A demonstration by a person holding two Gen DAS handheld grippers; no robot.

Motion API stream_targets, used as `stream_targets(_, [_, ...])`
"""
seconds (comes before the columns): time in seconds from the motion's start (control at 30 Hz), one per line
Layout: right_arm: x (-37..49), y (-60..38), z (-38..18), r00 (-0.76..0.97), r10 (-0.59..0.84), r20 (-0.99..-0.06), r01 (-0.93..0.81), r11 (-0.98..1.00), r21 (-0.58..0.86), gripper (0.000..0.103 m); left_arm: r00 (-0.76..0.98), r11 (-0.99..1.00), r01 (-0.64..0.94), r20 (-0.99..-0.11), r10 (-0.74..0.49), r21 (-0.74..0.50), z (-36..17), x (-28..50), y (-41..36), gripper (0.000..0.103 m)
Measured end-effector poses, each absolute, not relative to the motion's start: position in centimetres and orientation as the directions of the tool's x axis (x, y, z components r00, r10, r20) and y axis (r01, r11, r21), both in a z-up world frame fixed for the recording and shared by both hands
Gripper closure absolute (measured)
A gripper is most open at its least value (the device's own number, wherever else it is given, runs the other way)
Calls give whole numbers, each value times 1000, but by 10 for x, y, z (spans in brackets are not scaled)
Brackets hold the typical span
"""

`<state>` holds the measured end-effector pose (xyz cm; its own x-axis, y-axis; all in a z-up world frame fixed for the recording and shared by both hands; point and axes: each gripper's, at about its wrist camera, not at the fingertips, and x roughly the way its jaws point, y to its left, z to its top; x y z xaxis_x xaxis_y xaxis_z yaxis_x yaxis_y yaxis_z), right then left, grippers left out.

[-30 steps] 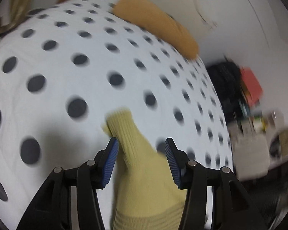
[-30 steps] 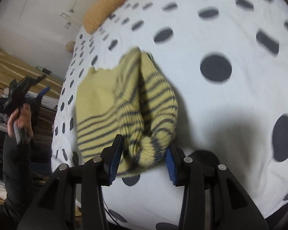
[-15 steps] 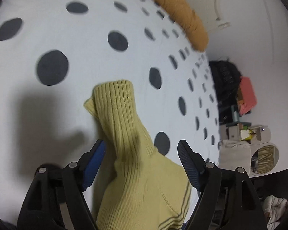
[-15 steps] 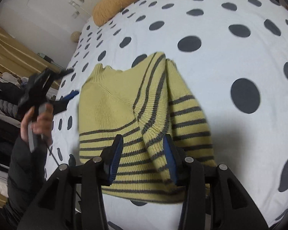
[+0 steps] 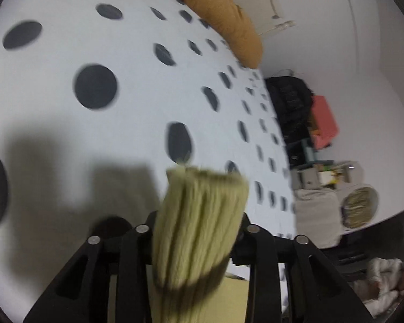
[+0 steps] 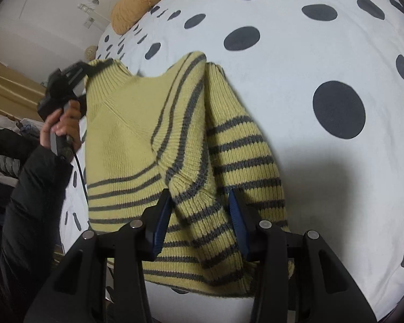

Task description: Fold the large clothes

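**Yellow sweater held at two ends over the dotted bed**

White bedding with dark polka dots [image 6: 296, 62] fills both views, and we see an orange pillow [image 5: 226, 13] lying along its far edge by the pale wall. Beside the bed in our left wrist view sit a black bag [image 5: 291, 99] and a coral-red box [image 5: 324, 121].

Our yellow sweater with grey stripes [image 6: 137, 140] lies spread on the bed in the right wrist view, one striped sleeve [image 6: 242, 156] folded in over the body.

Our left tool [image 5: 199, 226] is clamped on the ribbed collar [image 5: 202, 215], whose bunched knit fills the gap between its black fingers; from the right wrist view we see the left hand [image 6: 63, 123] gripping this tool's handle at the sweater's neck.

Our right tool [image 6: 200, 223] sits at the striped hem end. Its blue pads [image 6: 161, 220] stand a moderate gap apart with a raised fold of striped knit between them, touching the left pad; we cannot tell whether that fold is gripped or only lies between them.
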<state>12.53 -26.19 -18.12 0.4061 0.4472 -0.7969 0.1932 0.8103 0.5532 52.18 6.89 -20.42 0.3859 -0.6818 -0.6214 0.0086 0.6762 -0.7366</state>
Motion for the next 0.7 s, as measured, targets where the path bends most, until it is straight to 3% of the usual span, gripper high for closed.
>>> stream_targets(0.1, [124, -257, -181, 403, 442, -801, 185, 818, 545, 59, 516, 707, -68, -631, -579, -704, -186, 536, 101, 62])
stream_targets(0.17, [122, -257, -178, 406, 437, -802, 181, 822, 540, 59, 584, 666, -108, -589, -558, -738, -168, 540, 125, 48])
stream_targets(0.2, [121, -257, -176, 411, 437, -800, 182, 821, 542, 59, 597, 661, -120, -586, -548, -741, -160, 539, 133, 46])
stream_targets(0.33, [124, -256, -154, 473, 445, -761, 146, 812, 565, 58, 420, 785, -67, -731, -538, -616, -152, 509, 112, 49])
stream_targets(0.47, [157, -238, -128, 517, 490, -702, 26, 811, 584, 58, 275, 779, 71, -739, -615, -623, -169, 431, 59, 49])
stream_targets(0.53, [183, -228, -128, 488, 550, -677, -5, 778, 628, 60, 272, 817, 117, -773, -573, -564, -176, 403, 44, 50])
stream_targets(0.57, [198, -224, -136, 453, 571, -684, 8, 765, 644, 68, 285, 872, 133, -825, -488, -470, -186, 395, 34, 56])
stream_targets(0.63, [218, -223, -159, 407, 513, -755, 76, 805, 588, 77, 290, 943, 121, -897, -333, -311, -203, 386, 26, 56])
stream_targets(0.67, [226, -226, -173, 384, 441, -811, 106, 852, 513, 103, 289, 954, 92, -910, -298, -284, -219, 387, 28, 53])
stream_targets(0.7, [230, -233, -185, 379, 433, -818, 112, 856, 505, 103, 279, 955, 61, -914, -295, -289, -225, 385, 30, 50])
